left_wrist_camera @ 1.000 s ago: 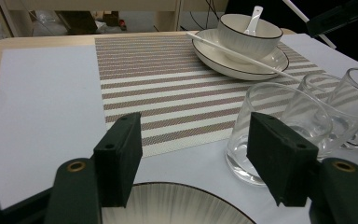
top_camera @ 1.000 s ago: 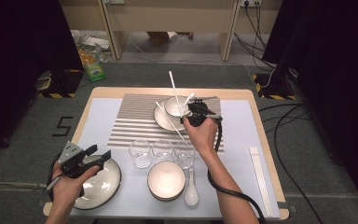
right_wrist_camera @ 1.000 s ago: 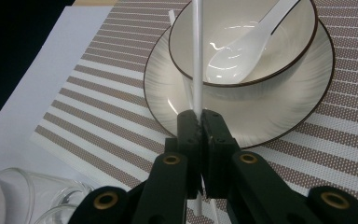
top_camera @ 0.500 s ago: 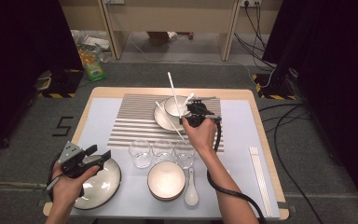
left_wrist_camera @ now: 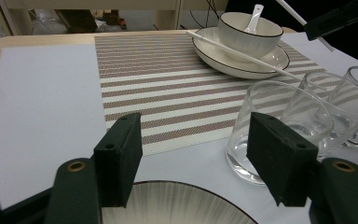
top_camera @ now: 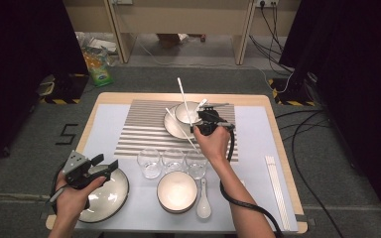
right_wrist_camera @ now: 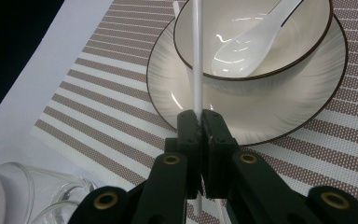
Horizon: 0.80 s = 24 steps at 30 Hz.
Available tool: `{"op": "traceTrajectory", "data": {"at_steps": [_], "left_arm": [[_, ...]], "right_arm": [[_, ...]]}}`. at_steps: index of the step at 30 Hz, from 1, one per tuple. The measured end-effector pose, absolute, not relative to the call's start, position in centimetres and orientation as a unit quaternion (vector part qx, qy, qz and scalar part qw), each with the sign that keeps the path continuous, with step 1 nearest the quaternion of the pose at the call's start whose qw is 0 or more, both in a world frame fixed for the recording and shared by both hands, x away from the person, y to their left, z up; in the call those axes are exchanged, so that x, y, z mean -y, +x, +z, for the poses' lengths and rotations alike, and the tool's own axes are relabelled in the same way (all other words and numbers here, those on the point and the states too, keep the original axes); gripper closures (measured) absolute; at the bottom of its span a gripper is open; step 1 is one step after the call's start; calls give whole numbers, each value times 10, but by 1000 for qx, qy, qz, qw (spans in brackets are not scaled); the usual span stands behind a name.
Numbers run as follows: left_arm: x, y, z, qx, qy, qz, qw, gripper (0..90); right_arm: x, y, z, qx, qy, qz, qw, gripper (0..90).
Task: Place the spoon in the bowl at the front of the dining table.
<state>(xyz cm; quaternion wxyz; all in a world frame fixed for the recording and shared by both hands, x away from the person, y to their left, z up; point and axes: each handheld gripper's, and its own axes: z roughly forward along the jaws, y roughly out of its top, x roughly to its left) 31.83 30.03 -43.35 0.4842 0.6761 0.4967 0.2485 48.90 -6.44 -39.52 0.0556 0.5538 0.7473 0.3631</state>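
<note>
Your left gripper (top_camera: 105,166) hovers over the ribbed plate (top_camera: 110,197) at the table's near-left corner, jaws apart and holding nothing. The three glasses (top_camera: 172,161) stand just to its right.

Over the striped placemat (top_camera: 141,130), your right gripper (top_camera: 198,126) is clamped on one white chopstick (right_wrist_camera: 196,56). The stick's long axis runs up and away from the jaws, across the rim of the bowl (top_camera: 186,112) that holds a spoon (right_wrist_camera: 247,44). A second chopstick (top_camera: 181,130) lies slanted across the saucer (top_camera: 172,126) just left of the jaws. The right hand is much the nearer to it; I judge laying the held stick alongside it comes next.
</note>
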Motion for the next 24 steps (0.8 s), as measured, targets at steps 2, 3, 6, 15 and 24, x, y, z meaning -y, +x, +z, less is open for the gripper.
{"op": "traceTrajectory", "data": {"at_steps": [2,3,6,15,24], "left_arm": [[-301,319,-434,-496,677,249,483,350],[-301,319,-434,-497,675,248,485,350],[-301,319,-434,-498,676,248,484,350],[-300,319,-434,-497,677,248,483,350],[-300,319,-434,-497,676,248,484,350]], "right_arm": [[64,489,-395,-747,555,362,54,874],[64,489,-395,-747,555,362,54,874],[63,490,-395,-747,555,361,52,873],[62,489,-395,-749,554,360,49,874],[61,490,-396,-752,551,358,52,874]]}}
